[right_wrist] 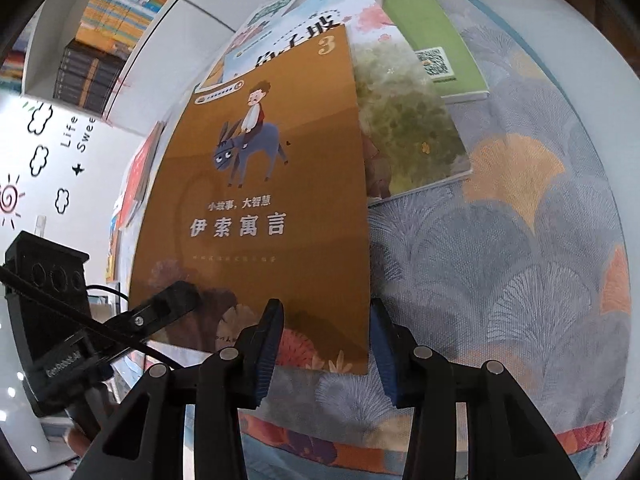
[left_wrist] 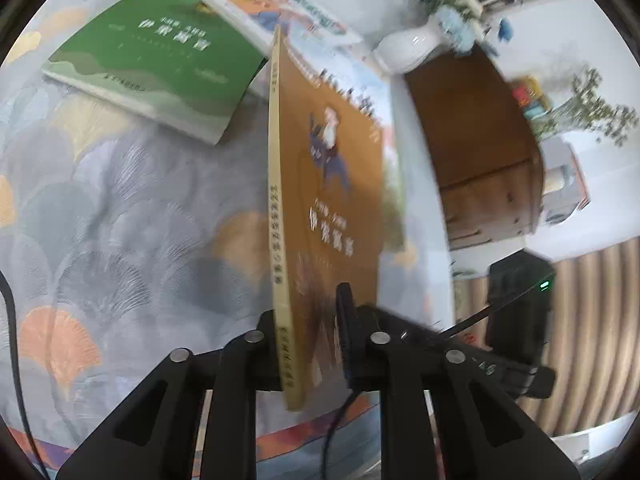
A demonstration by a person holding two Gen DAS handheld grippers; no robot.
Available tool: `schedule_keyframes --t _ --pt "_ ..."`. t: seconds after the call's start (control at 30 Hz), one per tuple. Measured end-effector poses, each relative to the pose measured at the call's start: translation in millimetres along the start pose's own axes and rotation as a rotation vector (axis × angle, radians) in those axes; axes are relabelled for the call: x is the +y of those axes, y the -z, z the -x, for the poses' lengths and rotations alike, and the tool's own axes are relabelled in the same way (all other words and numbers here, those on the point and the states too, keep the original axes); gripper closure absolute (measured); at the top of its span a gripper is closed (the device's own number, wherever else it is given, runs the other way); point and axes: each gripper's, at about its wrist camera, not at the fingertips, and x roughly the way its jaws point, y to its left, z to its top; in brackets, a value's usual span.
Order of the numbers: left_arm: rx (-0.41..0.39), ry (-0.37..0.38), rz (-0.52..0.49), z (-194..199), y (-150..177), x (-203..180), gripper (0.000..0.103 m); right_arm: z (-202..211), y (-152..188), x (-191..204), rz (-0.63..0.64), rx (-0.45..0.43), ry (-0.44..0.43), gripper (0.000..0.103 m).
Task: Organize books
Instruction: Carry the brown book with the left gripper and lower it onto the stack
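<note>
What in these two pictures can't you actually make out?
- Left wrist view: the green book's small print and the shelf items behind the white vase are blurred.
- Right wrist view: the brown donkey book covers most of the books lying beneath it, so their titles are cut off.
- Right wrist view: the QR code on the green back cover is too small to read.

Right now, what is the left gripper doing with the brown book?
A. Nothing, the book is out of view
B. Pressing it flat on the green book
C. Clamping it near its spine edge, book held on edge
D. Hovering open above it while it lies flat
C: the left gripper is shut on the brown book, which stands on edge above the patterned cloth, clear of the green book.
</note>
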Motion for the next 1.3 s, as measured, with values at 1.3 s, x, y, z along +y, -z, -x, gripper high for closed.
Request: schedule_keyframes --t 1.3 --pt "0.039 0.018 -0.236 59.6 -39.8 -16.8 0.082 30.3 9.0 109.8 0.394 -0.144 0.118 0.060"
